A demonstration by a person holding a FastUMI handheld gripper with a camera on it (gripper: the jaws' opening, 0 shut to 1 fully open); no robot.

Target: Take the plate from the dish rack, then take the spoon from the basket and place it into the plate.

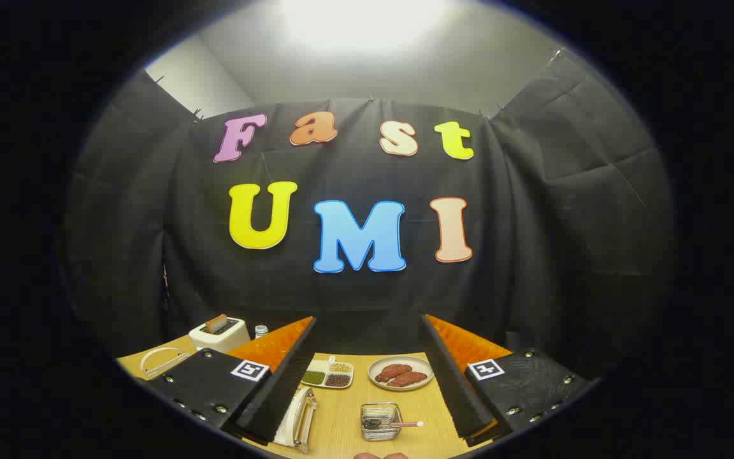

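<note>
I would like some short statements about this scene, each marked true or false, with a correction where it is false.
1. The gripper is open, with nothing between its fingers. True.
2. The spoon lies on the round plate. False: it is in the clear square basket; the round plate holds brownish pieces of food.
3. The toaster has something sticking out of its slot. True.
4. The divided tray is empty. False: its compartments hold green, dark and pale contents.
5. A white plate stands on edge in the dish rack. True.
</note>
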